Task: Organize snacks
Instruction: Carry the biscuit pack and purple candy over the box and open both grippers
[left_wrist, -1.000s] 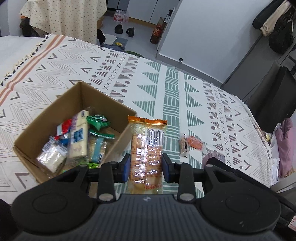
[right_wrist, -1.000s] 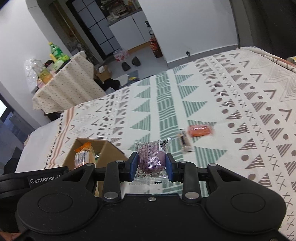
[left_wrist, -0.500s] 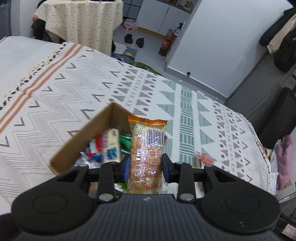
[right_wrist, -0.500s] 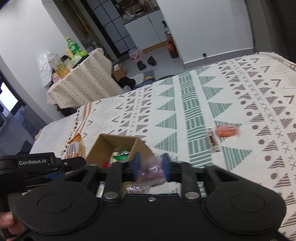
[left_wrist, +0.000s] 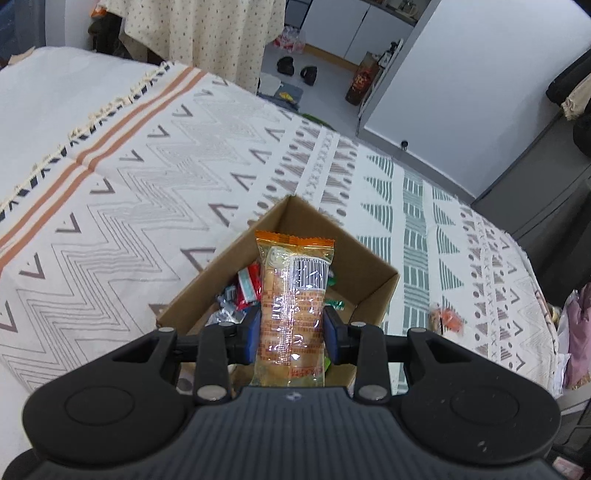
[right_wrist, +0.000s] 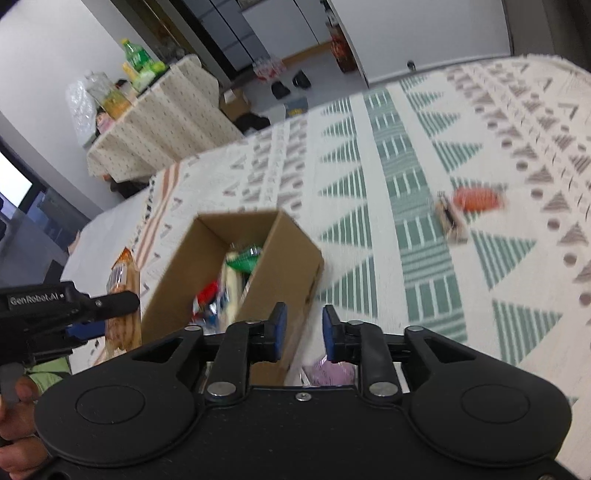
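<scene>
My left gripper (left_wrist: 291, 328) is shut on an orange biscuit packet (left_wrist: 293, 280) and holds it upright over the open cardboard box (left_wrist: 369, 269), which has several wrapped snacks inside. The right wrist view, which is blurred, shows the same box (right_wrist: 280, 266) just ahead and to the left. My right gripper (right_wrist: 303, 326) has a narrow empty gap between its blue pads. A purple snack packet (right_wrist: 330, 371) shows low beneath the fingers, right of the box corner. At the far left the left gripper (right_wrist: 103, 314) holds the orange packet (right_wrist: 122, 273).
On the patterned cloth to the right of the box lie an orange snack (right_wrist: 476, 197) and a dark bar (right_wrist: 450, 219). A table with a dotted cover and bottles (right_wrist: 147, 110) stands beyond the bed. A hand (right_wrist: 14, 406) grips the left handle.
My left gripper carried the orange packet from beside the box to above it. The purple packet left the right gripper's pads and now sits below them; the right gripper swung toward the box.
</scene>
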